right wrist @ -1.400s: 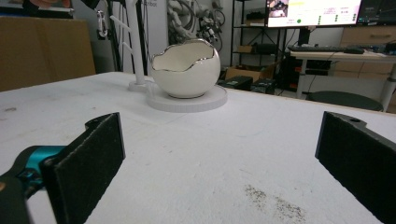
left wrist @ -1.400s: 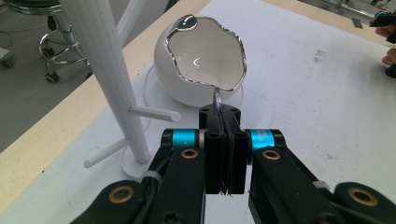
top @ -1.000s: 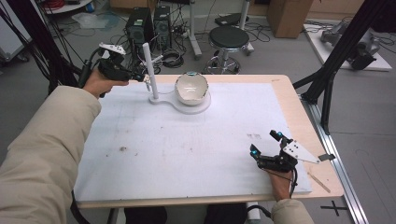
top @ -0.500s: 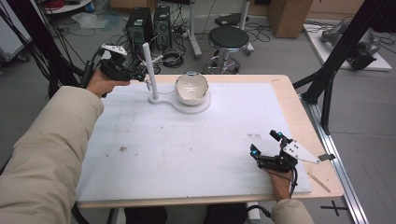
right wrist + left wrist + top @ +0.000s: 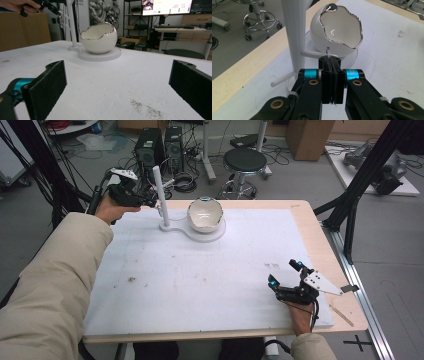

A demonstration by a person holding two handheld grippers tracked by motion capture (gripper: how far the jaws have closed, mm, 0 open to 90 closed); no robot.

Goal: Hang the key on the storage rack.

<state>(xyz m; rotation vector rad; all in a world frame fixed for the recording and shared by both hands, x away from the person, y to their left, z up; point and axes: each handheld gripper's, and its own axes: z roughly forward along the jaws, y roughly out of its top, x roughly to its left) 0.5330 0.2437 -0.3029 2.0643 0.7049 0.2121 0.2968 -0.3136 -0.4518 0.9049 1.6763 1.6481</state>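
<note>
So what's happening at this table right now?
A person works with a tool in each hand. The left tool is shut on a small thin silvery piece, too small to identify, held up beside the white post of a stand with side pegs, next to an egg-shaped white bowl with a silver rim. The right tool rests open on the white mat near the table's front corner, holding nothing.

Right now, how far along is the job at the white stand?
Done: the left gripper is shut on a small silver loop.
In hand: the loop sits close to the upper peg of the stand; contact is unclear.
Left: probably hanging it there and letting go, since both visible pegs look bare. The right gripper rests open, far off.
</note>
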